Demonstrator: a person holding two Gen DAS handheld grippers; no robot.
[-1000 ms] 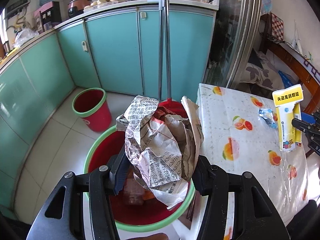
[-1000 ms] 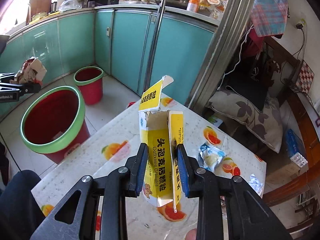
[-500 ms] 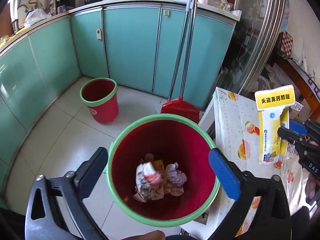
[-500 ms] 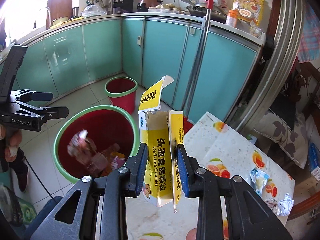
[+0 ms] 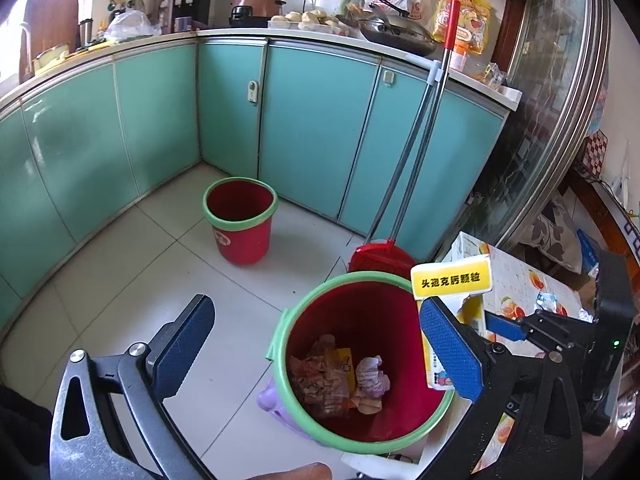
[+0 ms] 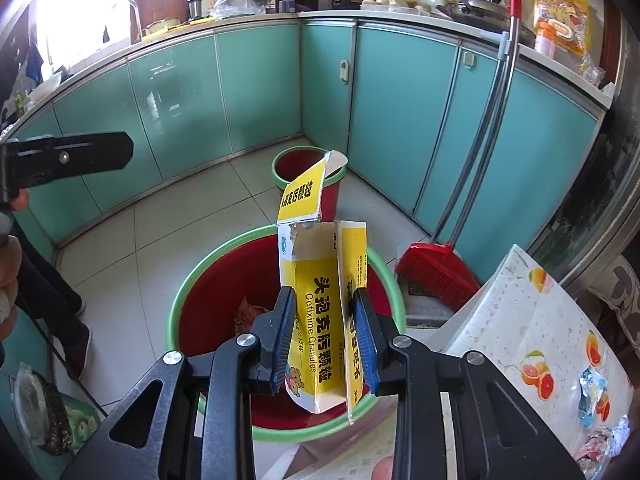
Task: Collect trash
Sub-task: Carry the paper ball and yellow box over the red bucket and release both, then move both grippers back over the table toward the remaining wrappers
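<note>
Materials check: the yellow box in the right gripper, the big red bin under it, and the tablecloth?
Yellow medicine box: thin printed cardboard, slightly glossy; its torn top edge shows a pale paper core. Large red bin: probably moulded plastic, smooth and a bit shiny, with a green rim. Tablecloth: looks like wipeable vinyl with an orange-slice print, though the sheen is faint.

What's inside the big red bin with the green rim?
Inside the big red bin lie crumpled paper and brownish-orange wrappers on the bottom. Its near wall covers part of the floor, and anything beneath the pile cannot be seen.
</note>
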